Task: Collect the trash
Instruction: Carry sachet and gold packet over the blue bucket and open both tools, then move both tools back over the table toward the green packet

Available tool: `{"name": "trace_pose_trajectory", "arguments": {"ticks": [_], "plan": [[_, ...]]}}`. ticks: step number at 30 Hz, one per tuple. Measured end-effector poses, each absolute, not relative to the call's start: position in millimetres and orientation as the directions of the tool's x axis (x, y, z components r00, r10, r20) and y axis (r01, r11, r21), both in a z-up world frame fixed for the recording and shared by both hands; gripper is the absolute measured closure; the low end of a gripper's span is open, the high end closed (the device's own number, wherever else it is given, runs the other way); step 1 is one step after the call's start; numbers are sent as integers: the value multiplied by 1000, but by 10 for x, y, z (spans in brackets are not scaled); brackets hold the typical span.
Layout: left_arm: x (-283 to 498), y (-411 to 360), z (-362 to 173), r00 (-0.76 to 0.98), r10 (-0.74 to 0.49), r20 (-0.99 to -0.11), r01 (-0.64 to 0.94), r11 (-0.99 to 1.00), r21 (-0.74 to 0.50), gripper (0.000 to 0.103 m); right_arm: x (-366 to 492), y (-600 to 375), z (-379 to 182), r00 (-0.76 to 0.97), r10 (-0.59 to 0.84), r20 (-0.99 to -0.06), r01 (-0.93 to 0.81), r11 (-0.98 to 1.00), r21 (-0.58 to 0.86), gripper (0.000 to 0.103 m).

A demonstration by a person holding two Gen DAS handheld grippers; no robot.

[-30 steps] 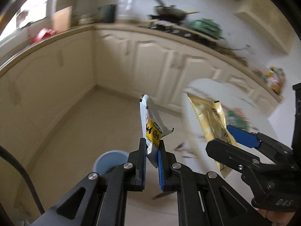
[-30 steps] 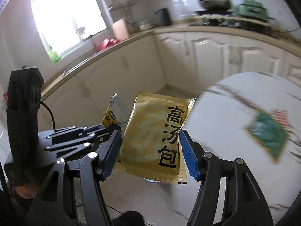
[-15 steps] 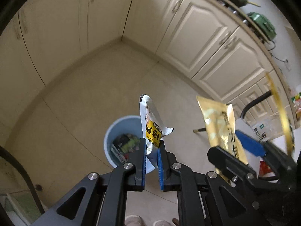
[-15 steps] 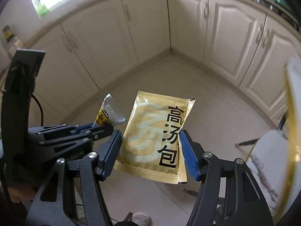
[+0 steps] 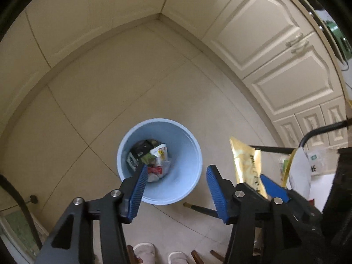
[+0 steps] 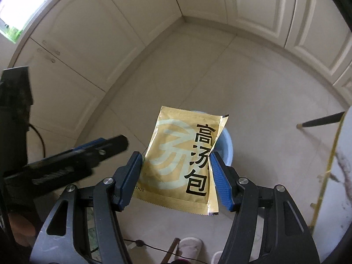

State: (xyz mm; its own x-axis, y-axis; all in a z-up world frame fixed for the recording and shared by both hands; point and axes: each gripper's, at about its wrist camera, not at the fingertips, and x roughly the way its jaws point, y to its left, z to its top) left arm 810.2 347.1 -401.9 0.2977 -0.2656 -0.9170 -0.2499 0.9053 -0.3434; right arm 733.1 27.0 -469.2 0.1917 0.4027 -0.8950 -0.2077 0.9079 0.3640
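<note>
I'm holding left gripper over blue bin, jaws just opening, empty; right gripper clamping gold packet, probably beside the bin.

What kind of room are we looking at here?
Most likely a home kitchen: cream panelled cabinet doors run along two walls and meet in a corner, the floor is pale tile, and a blue waste bin holds food wrappers.

Black hand-held gripper, ribbed blue pads
</note>
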Motion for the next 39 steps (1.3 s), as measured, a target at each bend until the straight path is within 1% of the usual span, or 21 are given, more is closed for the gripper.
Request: {"name": "trace_pose_trajectory", "arguments": {"ticks": [3,4,5,7,8,9,13,15,17,21,23,25,28,31,34,35,39], "plan": [[8043,3510,-3899,312,-244,-918,-258,909,-329,51,7432,339,-4771,167,435,-885,-224,891,395,42],[7891,3392,-3827,318,-231,-920,-261,911,-318,51,7441,383,-4779,156,448,-880,-236,882,408,42],[7852,3405,-3768,325,-220,-920,-263,913,-312,51,7452,419,-4783,148,452,-880,-248,878,409,40],[7697,3340,-3655,341,-200,-918,-272,914,-300,51,7409,503,-4729,165,430,-887,-274,884,378,39],[7646,3305,-3594,352,-198,-915,-272,914,-302,51,7404,515,-4694,176,431,-885,-281,883,375,36],[7603,3308,-3517,363,-193,-912,-276,912,-303,51,7394,531,-4644,185,440,-879,-285,880,380,29],[7370,3230,-3176,415,-166,-894,-276,914,-298,51,7242,499,-4288,250,454,-855,-308,875,374,21],[7237,3181,-2947,450,-150,-880,-269,917,-294,51,7150,479,-4087,289,441,-850,-310,883,353,12],[6986,3152,-2747,487,-145,-861,-262,917,-302,51,7026,453,-3825,340,413,-845,-304,899,317,12],[6542,3017,-2165,583,-116,-804,-237,922,-305,51,6788,419,-3296,422,416,-805,-326,899,293,11],[6374,2852,-1877,627,-105,-772,-212,930,-300,47,6603,360,-2954,472,417,-777,-337,899,279,6],[6147,2691,-1607,671,-108,-733,-178,937,-301,42,6449,277,-2635,522,415,-746,-348,901,258,5],[5873,2358,-1254,728,-120,-675,-118,948,-295,41,6177,0,-2195,597,392,-700,-342,914,221,3],[5659,1843,-970,763,-147,-630,-45,960,-278,35,5918,-362,-1841,657,360,-662,-312,929,196,0],[5546,1413,-851,774,-174,-609,20,968,-251,28,5729,-759,-1597,701,311,-641,-269,949,165,0],[5522,1155,-803,771,-194,-606,54,969,-241,26,5649,-933,-1523,717,292,-633,-251,955,156,0],[5532,491,-847,717,-284,-637,145,954,-262,25,5463,-1724,-1418,741,192,-644,-154,981,115,0]]}}
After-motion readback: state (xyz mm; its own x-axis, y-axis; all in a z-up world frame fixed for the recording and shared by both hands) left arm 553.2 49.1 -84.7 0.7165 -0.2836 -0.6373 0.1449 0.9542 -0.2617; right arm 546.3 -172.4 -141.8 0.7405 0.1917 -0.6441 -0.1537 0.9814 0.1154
